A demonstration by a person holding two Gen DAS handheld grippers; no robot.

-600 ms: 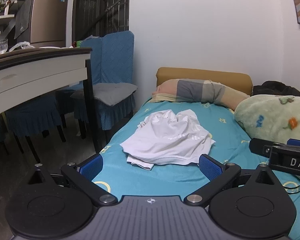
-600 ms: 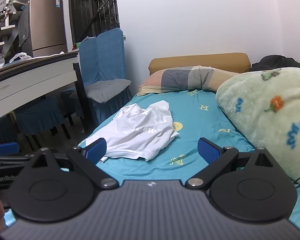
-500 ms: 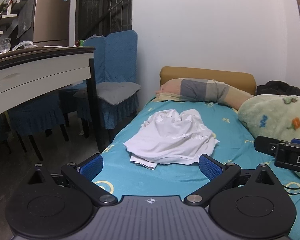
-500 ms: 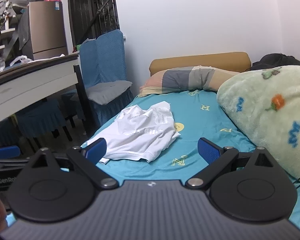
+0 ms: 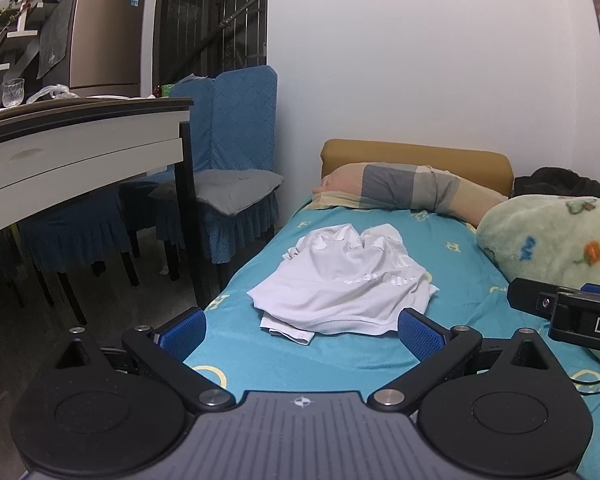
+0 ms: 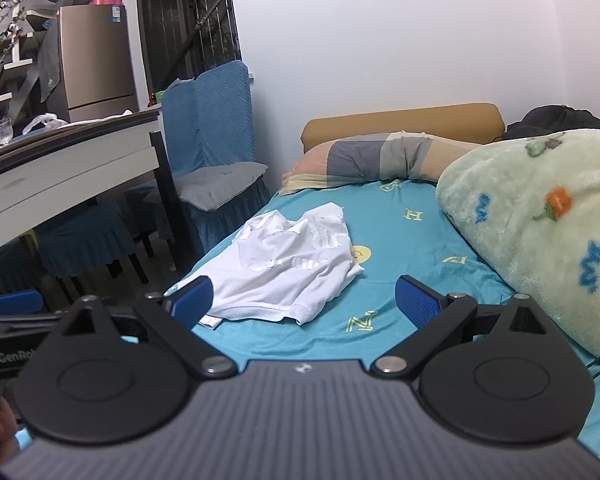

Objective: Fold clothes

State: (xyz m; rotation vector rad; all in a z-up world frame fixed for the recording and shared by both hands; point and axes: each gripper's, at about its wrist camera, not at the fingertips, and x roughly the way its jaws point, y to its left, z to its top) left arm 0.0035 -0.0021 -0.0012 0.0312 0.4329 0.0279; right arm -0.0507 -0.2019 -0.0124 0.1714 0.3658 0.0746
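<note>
Crumpled white cotton T-shirt (image 5: 342,284) at 12 o'clock: light, floppy; pinch its hem corners. Your left gripper (image 5: 302,330) and right gripper (image 6: 304,300) are wide apart, empty.

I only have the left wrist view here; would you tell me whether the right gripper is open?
Observer: Yes, the right gripper is open and holds nothing.
Operator: Where does the white shirt lie from its camera?
Observer: The white shirt lies left of centre, its near hem running behind the left finger.
Operator: What lies between its fingers otherwise?
Observer: Bare teal sheet, with a yellow letter N.
</note>
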